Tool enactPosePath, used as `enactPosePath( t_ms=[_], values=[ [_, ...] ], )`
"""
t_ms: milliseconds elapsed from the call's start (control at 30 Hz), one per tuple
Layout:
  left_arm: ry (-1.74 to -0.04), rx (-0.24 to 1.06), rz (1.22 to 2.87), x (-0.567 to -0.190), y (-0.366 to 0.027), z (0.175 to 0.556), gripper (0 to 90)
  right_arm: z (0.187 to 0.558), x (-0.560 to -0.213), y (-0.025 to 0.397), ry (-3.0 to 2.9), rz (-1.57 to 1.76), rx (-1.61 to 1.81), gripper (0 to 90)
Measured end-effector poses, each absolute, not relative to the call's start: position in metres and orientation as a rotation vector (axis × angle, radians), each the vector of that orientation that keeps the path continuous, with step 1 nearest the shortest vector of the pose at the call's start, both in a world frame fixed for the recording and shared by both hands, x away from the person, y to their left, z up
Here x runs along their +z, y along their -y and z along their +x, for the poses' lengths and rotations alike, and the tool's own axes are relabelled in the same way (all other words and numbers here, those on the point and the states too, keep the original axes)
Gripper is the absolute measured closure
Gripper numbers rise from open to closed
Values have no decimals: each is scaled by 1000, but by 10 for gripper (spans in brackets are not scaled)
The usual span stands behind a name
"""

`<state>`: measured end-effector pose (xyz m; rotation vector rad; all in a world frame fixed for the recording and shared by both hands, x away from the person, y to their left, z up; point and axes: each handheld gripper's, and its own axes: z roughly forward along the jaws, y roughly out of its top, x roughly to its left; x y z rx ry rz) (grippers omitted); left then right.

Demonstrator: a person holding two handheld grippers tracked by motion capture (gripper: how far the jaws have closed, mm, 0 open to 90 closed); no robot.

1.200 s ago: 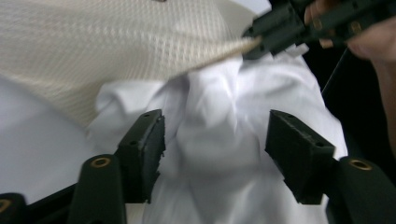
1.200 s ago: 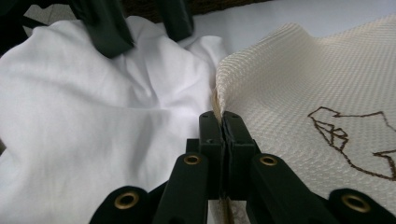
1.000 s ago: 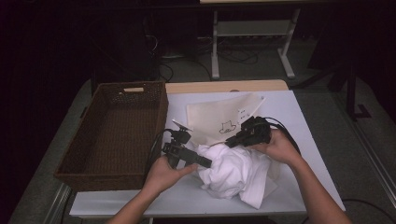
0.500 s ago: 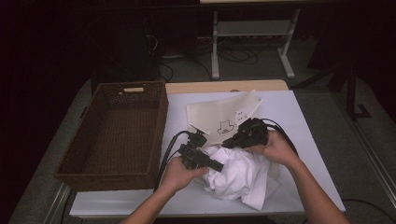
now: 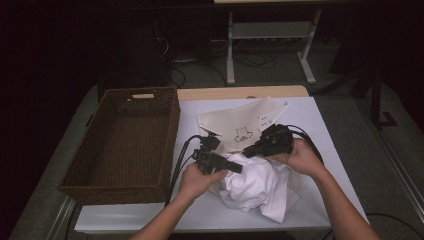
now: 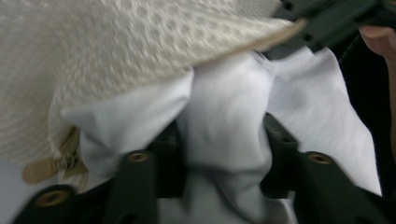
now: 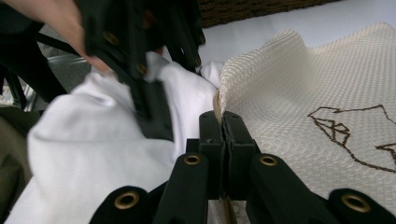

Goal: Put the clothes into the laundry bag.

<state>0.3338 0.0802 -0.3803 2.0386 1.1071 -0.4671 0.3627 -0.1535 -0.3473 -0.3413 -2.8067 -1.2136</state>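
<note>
Cloth and mesh bag on the desk (image 5: 320,120), right of the basket (image 5: 125,145).
Your left tongs (image 6: 224,140) pinch the white cloth (image 5: 255,185) at the bag (image 5: 240,125)'s near edge; your right tongs (image 7: 223,135) are pressed together on the bag's zipper edge.

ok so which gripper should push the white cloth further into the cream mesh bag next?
Left, probably. The left gripper is clamped on a fold of the white cloth at the mouth of the cream mesh zip bag. The right gripper is shut on the bag's edge, holding it up.
</note>
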Motion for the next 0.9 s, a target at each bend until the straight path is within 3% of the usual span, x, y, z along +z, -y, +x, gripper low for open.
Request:
enactPosePath(
  t_ms=[200, 333, 400, 567, 767, 900],
  values=[
    [-1121, -453, 2029, -363, -107, 321, 360, 363, -347, 153, 2829, -352, -1216, 872],
    [-1133, -505, 2046, -369, -113, 311, 345, 364, -347, 152, 2827, -363, -1219, 873],
    [-1128, -522, 2050, -375, -110, 311, 404, 364, -348, 151, 2827, -359, -1220, 873],
    [-1081, -552, 2022, -389, -95, 319, 664, 364, -351, 145, 2822, -358, -1216, 873],
    [-1034, -450, 2066, -381, -74, 327, 770, 364, -351, 135, 2805, -322, -1221, 874],
    [-1069, -438, 2031, -383, -81, 336, 791, 361, -347, 139, 2799, -308, -1234, 874]
  ],
)
